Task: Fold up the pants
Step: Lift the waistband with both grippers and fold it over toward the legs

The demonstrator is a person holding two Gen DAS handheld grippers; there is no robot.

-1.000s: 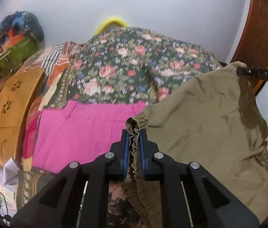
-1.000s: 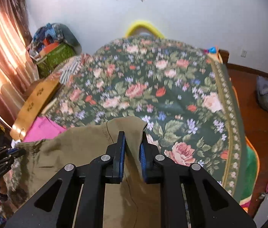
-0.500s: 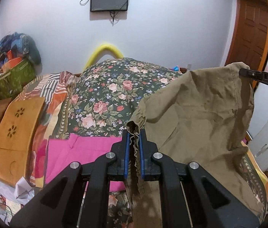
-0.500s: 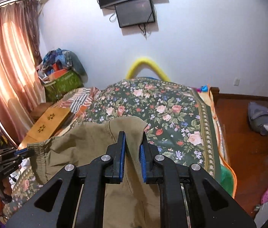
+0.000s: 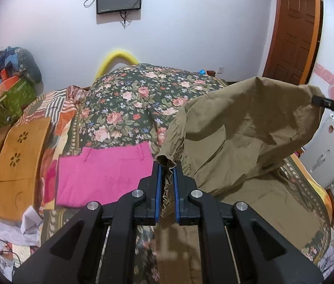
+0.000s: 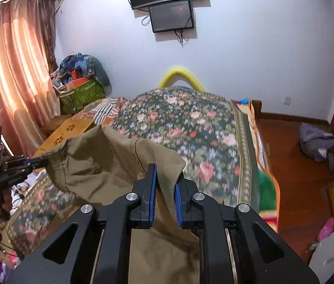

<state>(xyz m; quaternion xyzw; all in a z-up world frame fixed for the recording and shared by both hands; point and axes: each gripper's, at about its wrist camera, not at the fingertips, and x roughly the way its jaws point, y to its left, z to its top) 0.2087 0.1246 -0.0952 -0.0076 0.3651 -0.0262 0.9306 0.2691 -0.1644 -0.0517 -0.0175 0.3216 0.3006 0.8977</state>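
Khaki pants (image 5: 242, 130) hang above the floral bed (image 5: 129, 108), waistband clamped by left gripper (image 5: 167, 165) and right gripper (image 6: 165, 168).

Floral bedspread (image 5: 129, 108) over the bed, yellow curved headboard (image 5: 117, 58) behind. Folded pink garment (image 5: 105, 172) on the near left part of the spread. Wooden lap table (image 5: 17, 163) with flower cutouts just left of it. Green box (image 6: 81, 95) heaped with cloth in the corner. Two dark screens (image 6: 170, 2) on the white wall. Pink curtains (image 6: 13, 71) at left. Grey clothing (image 6: 318, 142) on the wooden floor (image 6: 292, 165).
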